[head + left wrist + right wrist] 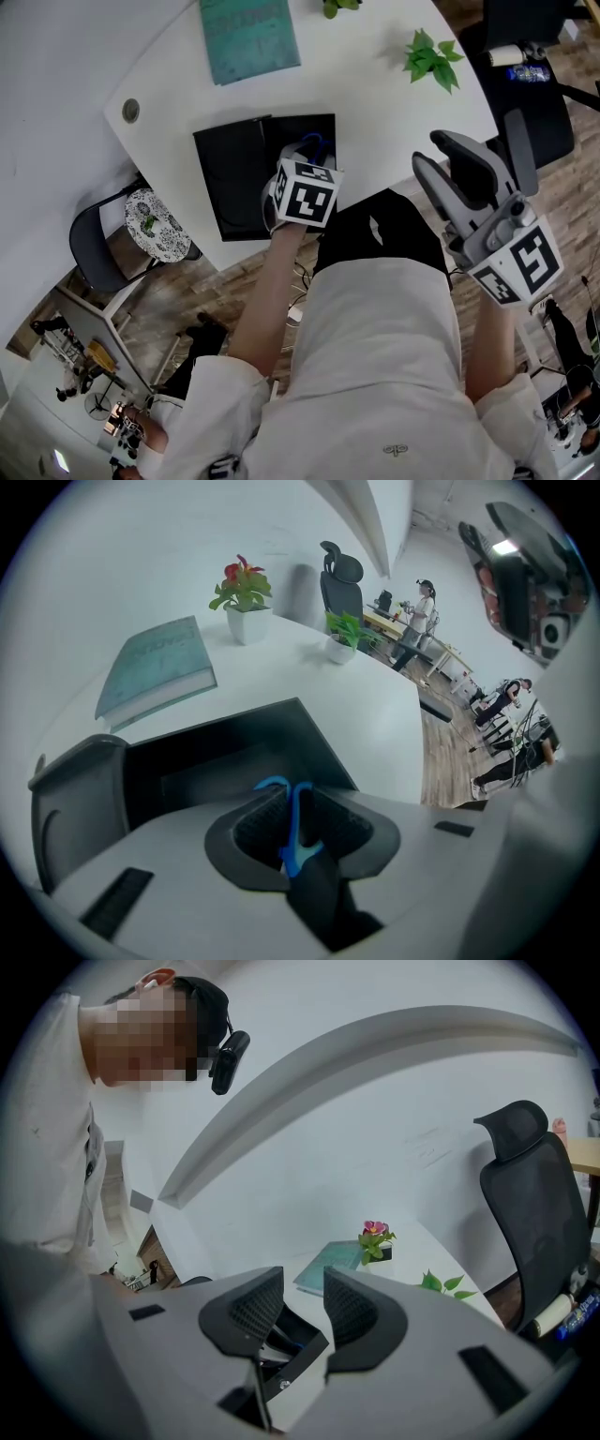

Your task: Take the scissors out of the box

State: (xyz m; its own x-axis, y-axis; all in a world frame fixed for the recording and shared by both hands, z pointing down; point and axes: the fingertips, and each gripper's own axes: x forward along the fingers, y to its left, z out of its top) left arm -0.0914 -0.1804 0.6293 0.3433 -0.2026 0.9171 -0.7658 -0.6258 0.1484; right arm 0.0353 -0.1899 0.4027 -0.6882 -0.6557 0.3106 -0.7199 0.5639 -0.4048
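Black box (234,183) lies open on the white tabletop (375,94) in the head view, and the left gripper (302,155) reaches down into it. The right gripper (429,150) hangs off to the side. In the left gripper view, the jaws are clamped on the blue handle of the scissors (292,832), which are inside the box. In the right gripper view, the jaws stand apart with nothing between them.

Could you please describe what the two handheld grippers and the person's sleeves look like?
Both the left gripper and right gripper have pale grey bodies with dark grey, ribbed fingers. Each carries a white cube printed with black square markers. The person wears white sleeves.
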